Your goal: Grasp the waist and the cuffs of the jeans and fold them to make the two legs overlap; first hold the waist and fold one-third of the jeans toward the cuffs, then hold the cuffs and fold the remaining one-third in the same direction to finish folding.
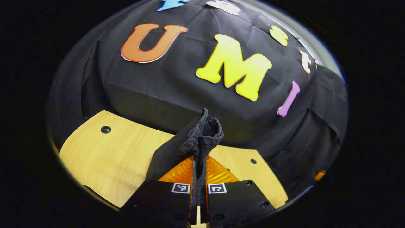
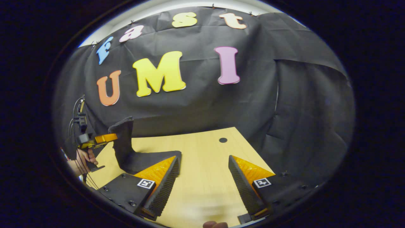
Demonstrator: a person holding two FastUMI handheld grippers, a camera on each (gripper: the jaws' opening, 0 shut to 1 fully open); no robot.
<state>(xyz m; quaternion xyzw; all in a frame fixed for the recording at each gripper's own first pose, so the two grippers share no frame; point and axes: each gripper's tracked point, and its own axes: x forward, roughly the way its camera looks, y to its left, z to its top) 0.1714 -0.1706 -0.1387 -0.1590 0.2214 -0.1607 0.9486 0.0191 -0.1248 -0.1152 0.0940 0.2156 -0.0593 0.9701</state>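
Note:
The dark jeans point(image 1: 202, 134) bunch up between the fingers of my left gripper point(image 1: 199, 158), which is shut on a fold of the cloth and holds it above the wooden table point(image 1: 104, 158). In the right gripper view the same jeans point(image 2: 126, 148) rise off the table point(image 2: 202, 158) at the left, lifted by the left gripper point(image 2: 106, 138) in a person's hand point(image 2: 83, 158). My right gripper point(image 2: 204, 163) stands open over bare wood, with nothing between its fingers, to the right of the jeans.
Black cloth walls close in the table at the back and right. Round holes point(image 1: 105, 129) point(image 2: 223, 140) sit in the tabletop. Cables point(image 2: 74, 117) trail from the left gripper. The table's far right corner lies close to the wall.

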